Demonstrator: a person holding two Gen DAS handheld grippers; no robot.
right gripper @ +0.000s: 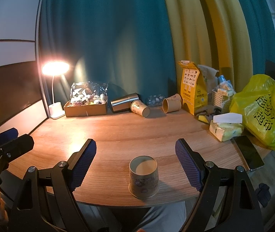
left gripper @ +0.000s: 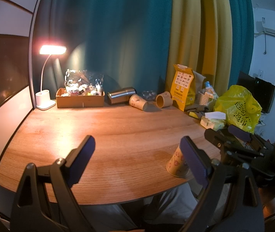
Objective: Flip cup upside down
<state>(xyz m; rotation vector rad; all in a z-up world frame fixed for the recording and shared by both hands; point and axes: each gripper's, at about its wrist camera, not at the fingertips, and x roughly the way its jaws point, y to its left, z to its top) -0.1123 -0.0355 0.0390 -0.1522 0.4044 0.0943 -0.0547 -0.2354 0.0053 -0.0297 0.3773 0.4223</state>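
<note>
Hanging behind everything we see heavy curtains (right gripper: 108, 44), teal with a mustard-yellow panel to the right, closing off the back of the room. Below them our wooden table (right gripper: 118, 129) spreads wide, its grain lit warm by a white desk lamp (right gripper: 55, 68) glowing at the back left corner. A yellow plastic bag (right gripper: 261, 110) slumps at the right end, with a tissue pack (right gripper: 225, 130) and a dark phone (right gripper: 249, 155) lying near it. Along the back edge sit a cardboard box (right gripper: 86, 109) of wrapped items, a tall yellow paper bag (right gripper: 192, 90), a white basket (right gripper: 220, 97), a steel tumbler (right gripper: 124, 102) on its side, and two tipped paper cups (right gripper: 140, 108) just beside it.

We hold the right gripper (right gripper: 135, 154) with its blue-padded jaws spread wide and grasping nothing; the left gripper (left gripper: 137, 149) is likewise released, its fingers far apart over bare wood.

Smallest of all, the cup (right gripper: 144, 176) stands near the front edge of the table, between the right gripper's fingers yet touching neither. Its wider rim rests on the wood and its recessed base faces up, so it already sits upside down.
</note>
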